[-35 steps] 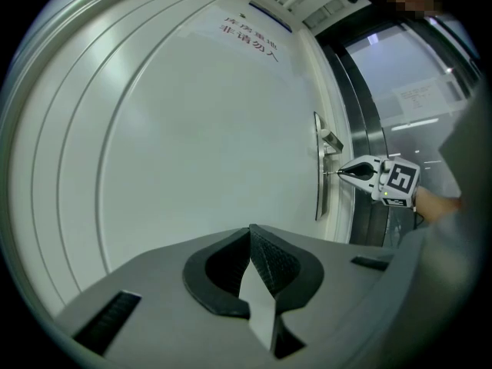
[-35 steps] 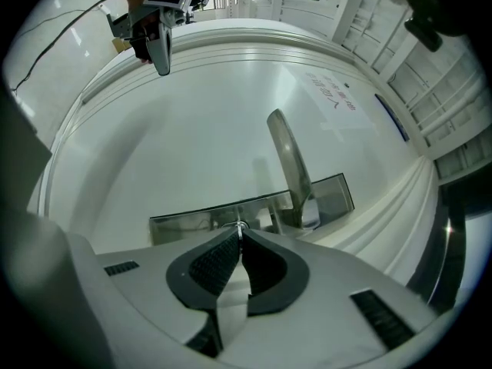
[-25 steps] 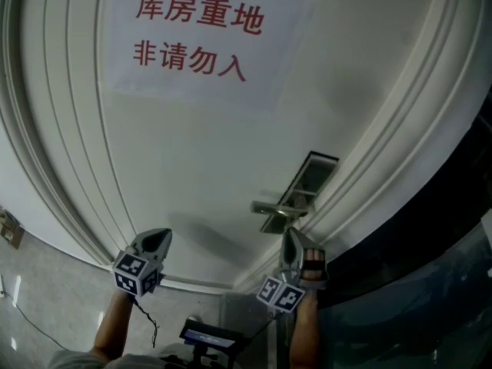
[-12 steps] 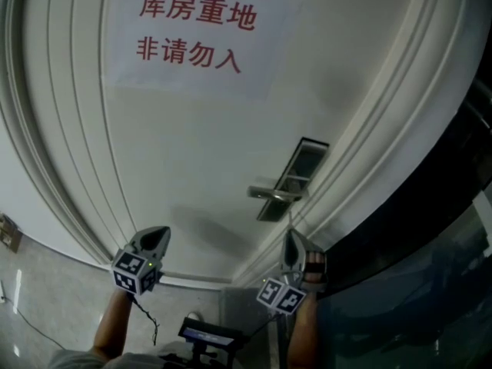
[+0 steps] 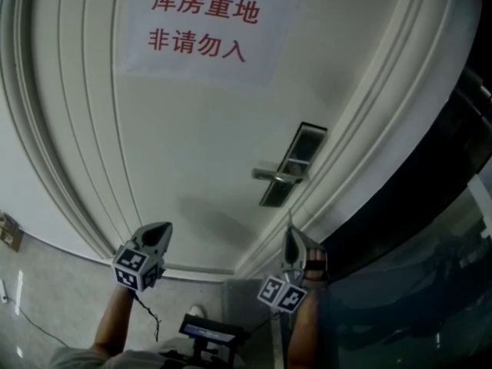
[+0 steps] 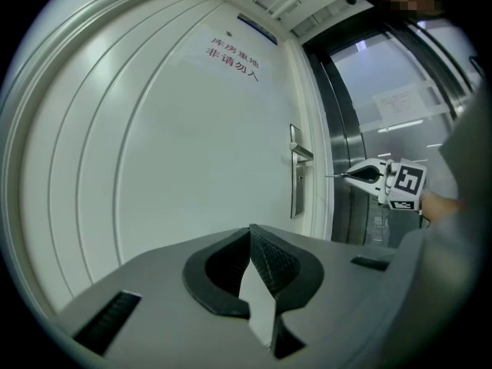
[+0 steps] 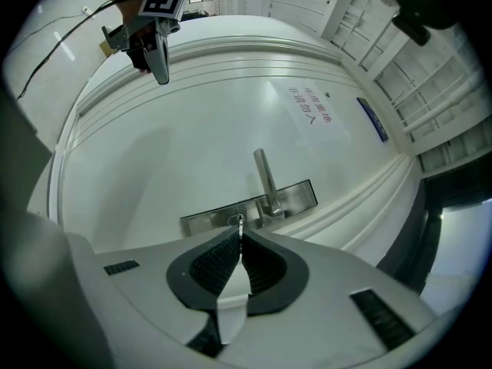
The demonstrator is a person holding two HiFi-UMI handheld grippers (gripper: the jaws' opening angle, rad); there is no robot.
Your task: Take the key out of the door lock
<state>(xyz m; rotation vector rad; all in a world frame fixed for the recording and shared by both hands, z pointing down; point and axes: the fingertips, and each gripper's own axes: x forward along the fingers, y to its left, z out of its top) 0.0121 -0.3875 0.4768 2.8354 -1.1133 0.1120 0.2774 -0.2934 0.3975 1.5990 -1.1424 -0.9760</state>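
A steel lock plate (image 5: 294, 164) with a lever handle (image 5: 273, 177) sits on the white door (image 5: 192, 144). My right gripper (image 5: 290, 233) hangs below the plate, shut on the thin key (image 5: 290, 220). The key's shaft points at the door, and a gap separates it from the plate. In the right gripper view the key (image 7: 240, 221) sticks out of the pinched tips, just short of the lock plate (image 7: 223, 214). The left gripper view shows the key (image 6: 336, 177) clear of the door edge. My left gripper (image 5: 160, 229) is shut and holds nothing, well left of the lock.
A paper sign with red characters (image 5: 201, 25) is stuck high on the door. Curved mouldings frame the door on both sides. A dark glass and metal panel (image 5: 430, 229) stands to the right. A cable and a small device (image 5: 207, 333) hang near the person's body.
My right gripper has drawn back from the lock plate with the key, and the gap between them has grown. The left gripper has hardly moved.
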